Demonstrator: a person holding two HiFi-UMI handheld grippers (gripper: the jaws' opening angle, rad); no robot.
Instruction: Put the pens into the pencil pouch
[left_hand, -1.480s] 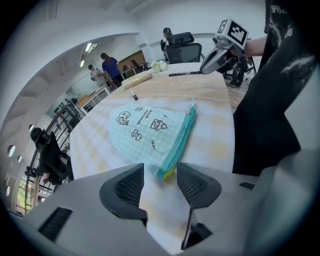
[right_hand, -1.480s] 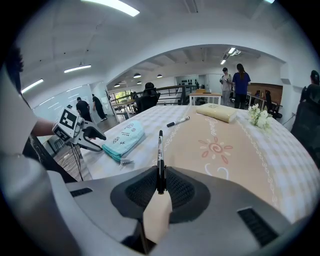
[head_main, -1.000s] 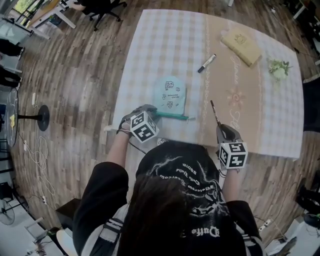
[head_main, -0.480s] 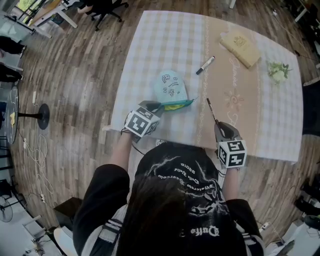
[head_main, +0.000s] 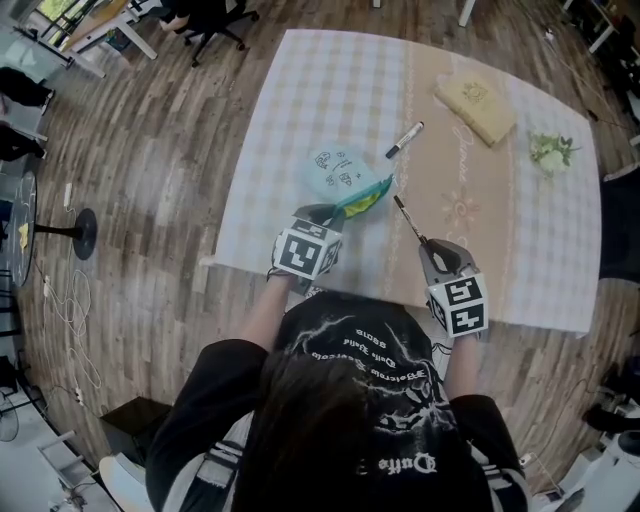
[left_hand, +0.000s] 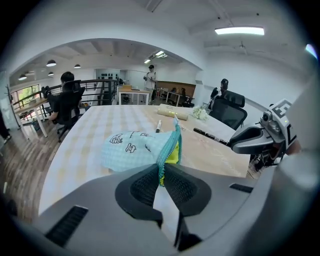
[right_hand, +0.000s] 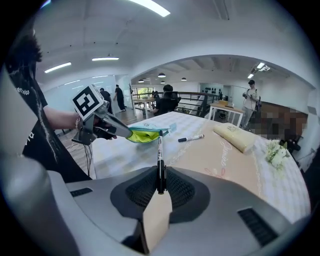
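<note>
A light-blue pencil pouch (head_main: 343, 174) with cartoon prints lies on the checked tablecloth, its teal zipper edge raised and its yellow lining showing. My left gripper (head_main: 336, 211) is shut on that zipper edge (left_hand: 167, 155), holding the mouth up. My right gripper (head_main: 430, 249) is shut on a black pen (head_main: 408, 221). The pen (right_hand: 160, 155) sticks out ahead of the jaws, its tip close to the pouch mouth (right_hand: 144, 134). A second black-and-white pen (head_main: 404, 140) lies loose on the table beyond the pouch.
A tan book (head_main: 477, 97) lies at the table's far right, with a small bunch of flowers (head_main: 550, 151) beside it. The table's near edge (head_main: 260, 272) is just in front of the person. Office chairs and people are in the room behind.
My left gripper closed on the pouch's zipper edge, rolled, and lifted it up and to the right, opening the mouth. My right gripper rose a little with the pen toward the pouch.
</note>
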